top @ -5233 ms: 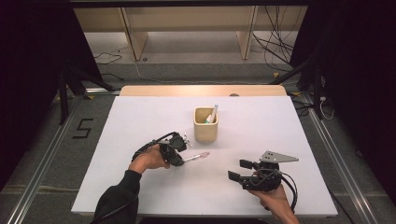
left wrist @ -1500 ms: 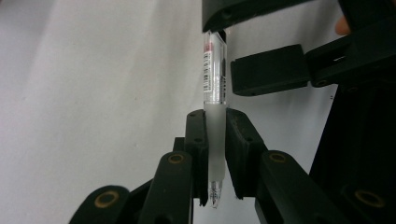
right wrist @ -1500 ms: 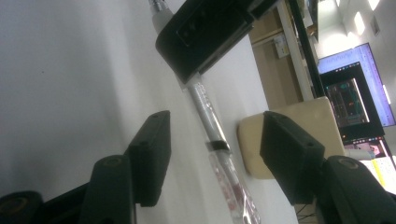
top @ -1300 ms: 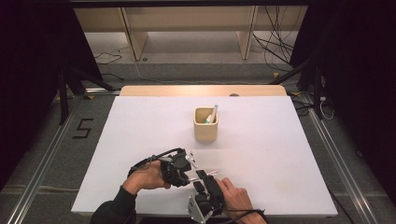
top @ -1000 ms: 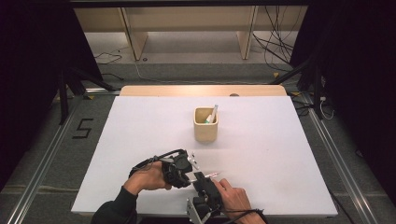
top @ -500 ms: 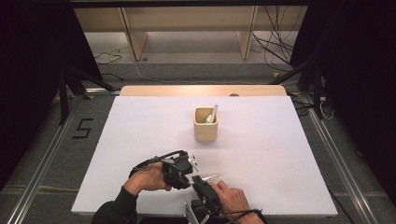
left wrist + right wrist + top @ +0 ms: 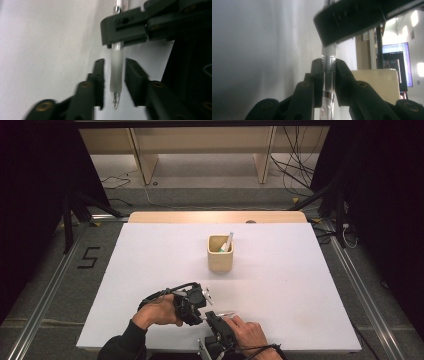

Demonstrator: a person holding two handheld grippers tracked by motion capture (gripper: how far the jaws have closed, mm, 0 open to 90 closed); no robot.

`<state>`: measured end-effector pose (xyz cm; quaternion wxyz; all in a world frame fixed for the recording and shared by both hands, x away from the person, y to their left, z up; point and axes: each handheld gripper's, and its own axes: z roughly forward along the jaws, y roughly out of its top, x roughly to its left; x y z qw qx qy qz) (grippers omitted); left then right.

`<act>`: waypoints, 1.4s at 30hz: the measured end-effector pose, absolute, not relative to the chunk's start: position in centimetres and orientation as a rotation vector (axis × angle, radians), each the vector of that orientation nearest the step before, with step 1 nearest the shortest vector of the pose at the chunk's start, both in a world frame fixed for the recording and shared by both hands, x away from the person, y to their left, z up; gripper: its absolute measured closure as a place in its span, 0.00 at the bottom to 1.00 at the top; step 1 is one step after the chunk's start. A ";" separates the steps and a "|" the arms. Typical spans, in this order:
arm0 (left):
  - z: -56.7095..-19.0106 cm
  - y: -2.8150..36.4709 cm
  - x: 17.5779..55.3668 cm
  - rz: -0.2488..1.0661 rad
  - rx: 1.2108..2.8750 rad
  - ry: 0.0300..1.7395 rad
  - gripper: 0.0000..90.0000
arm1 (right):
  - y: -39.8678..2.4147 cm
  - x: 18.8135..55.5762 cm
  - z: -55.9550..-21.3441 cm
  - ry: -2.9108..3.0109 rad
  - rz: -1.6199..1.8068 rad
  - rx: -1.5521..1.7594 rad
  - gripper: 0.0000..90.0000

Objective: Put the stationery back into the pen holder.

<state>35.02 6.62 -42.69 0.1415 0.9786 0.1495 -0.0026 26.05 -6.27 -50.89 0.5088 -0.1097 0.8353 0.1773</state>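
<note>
Near the front edge of the white table, between the two hands, lies the clear pen. Its long axis runs roughly left to right, slanting a little toward the near right. The right gripper has just been closing and now pinches the pen's barrel between its pads. The left gripper has just been opening. Its jaws stand a little apart on either side of the frosted end, which lies between them without the pads pressing on it. Both hands are equally close, so the pen now seems to rest with the right. Farther off, near the table's middle, stands a wooden cup with one other pen leaning in it.
</note>
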 end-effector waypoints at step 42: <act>-43.9 12.1 34.6 0.319 2.169 0.743 0.22 | -15.7 33.0 -42.6 2.059 0.962 0.546 0.88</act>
